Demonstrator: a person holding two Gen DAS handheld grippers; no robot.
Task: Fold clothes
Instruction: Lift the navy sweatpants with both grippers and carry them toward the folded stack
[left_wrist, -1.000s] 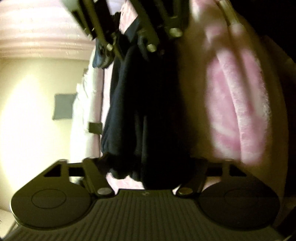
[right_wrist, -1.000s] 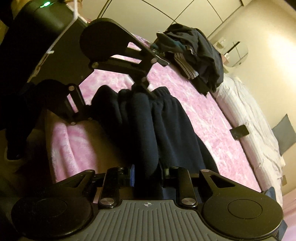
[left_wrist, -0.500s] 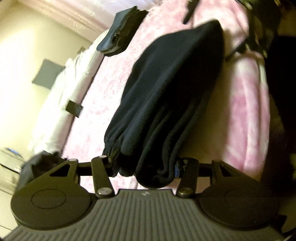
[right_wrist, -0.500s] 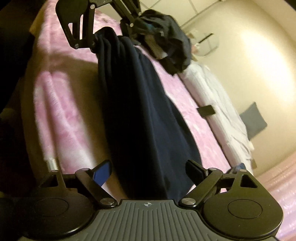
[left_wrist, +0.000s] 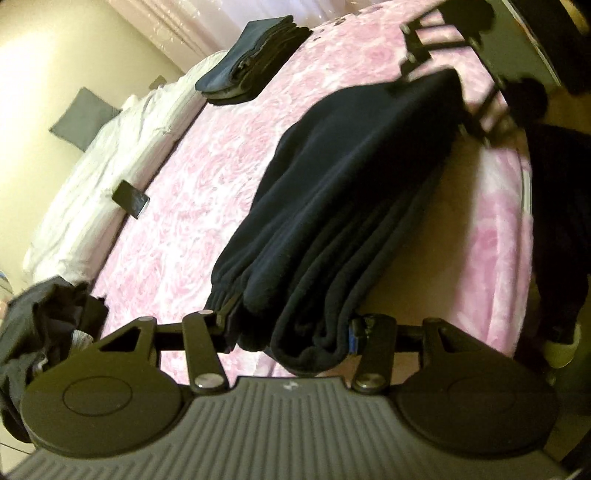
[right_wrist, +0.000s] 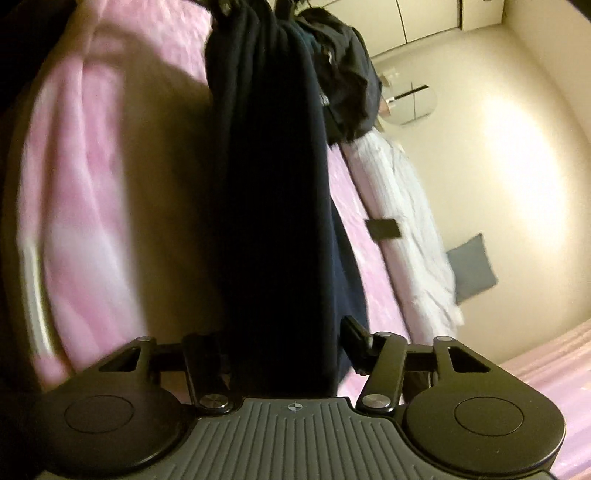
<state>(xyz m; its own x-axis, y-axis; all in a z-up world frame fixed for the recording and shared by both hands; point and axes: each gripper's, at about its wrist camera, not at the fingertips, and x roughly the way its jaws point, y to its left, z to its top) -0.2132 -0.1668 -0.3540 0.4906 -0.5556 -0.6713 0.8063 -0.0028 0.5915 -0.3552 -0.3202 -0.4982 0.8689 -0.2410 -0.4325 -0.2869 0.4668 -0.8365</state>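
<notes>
A folded dark navy garment (left_wrist: 351, 192) stretches between my two grippers over the pink bedspread (left_wrist: 207, 192). My left gripper (left_wrist: 288, 328) is shut on its bunched near end. In the right wrist view the same garment (right_wrist: 273, 206) runs away from my right gripper (right_wrist: 284, 350), which is shut on its other end. The right gripper also shows at the far end in the left wrist view (left_wrist: 454, 77).
A stack of folded dark clothes (left_wrist: 251, 62) lies at the far side of the bed. A loose dark pile (right_wrist: 347, 74) lies by the white duvet (left_wrist: 96, 184). A black phone (left_wrist: 131, 199) rests at the duvet's edge.
The garment went from hanging bunched between close grippers to being pulled out long and lowered toward the bed. The right gripper, open half a second ago, has closed on it.
</notes>
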